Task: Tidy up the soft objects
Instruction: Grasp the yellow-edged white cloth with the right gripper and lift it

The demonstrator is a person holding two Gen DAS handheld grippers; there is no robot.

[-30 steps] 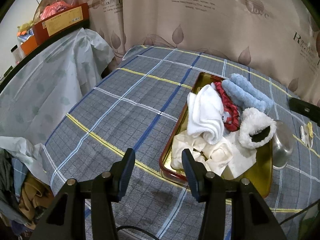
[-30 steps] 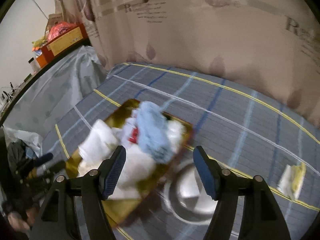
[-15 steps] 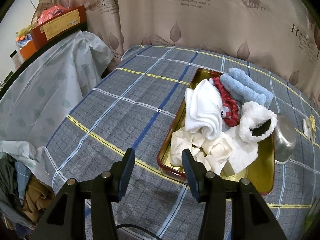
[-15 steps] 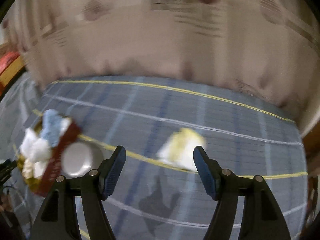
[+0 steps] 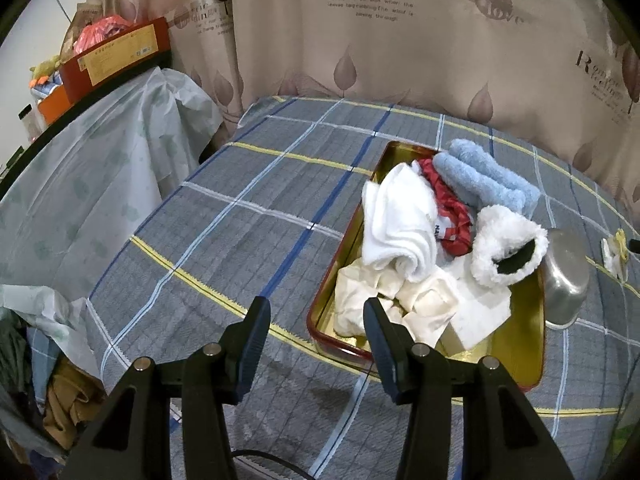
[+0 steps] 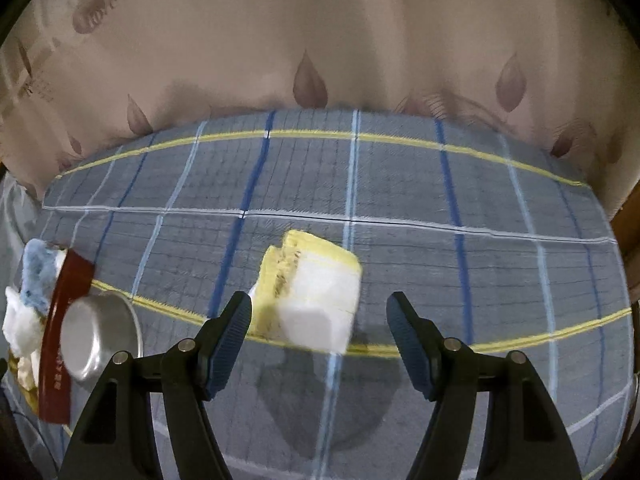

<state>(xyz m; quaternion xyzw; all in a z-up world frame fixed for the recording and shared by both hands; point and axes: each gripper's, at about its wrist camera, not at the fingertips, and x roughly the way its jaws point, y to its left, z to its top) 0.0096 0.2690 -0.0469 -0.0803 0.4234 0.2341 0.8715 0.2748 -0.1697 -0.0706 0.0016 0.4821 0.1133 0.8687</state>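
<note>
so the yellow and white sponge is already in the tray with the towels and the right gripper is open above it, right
Not quite. The yellow and white sponge lies on the plaid tablecloth, outside the tray, as the right wrist view shows. The rest holds: the right gripper is open above it, fingers clear of it.

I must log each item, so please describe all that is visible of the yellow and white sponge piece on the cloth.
The yellow and white sponge piece is a soft-looking block: white below, yellow on top, with a torn, speckled yellow edge. It lies alone on the grey checked tablecloth, across a yellow stripe. Nothing grips it.
</note>
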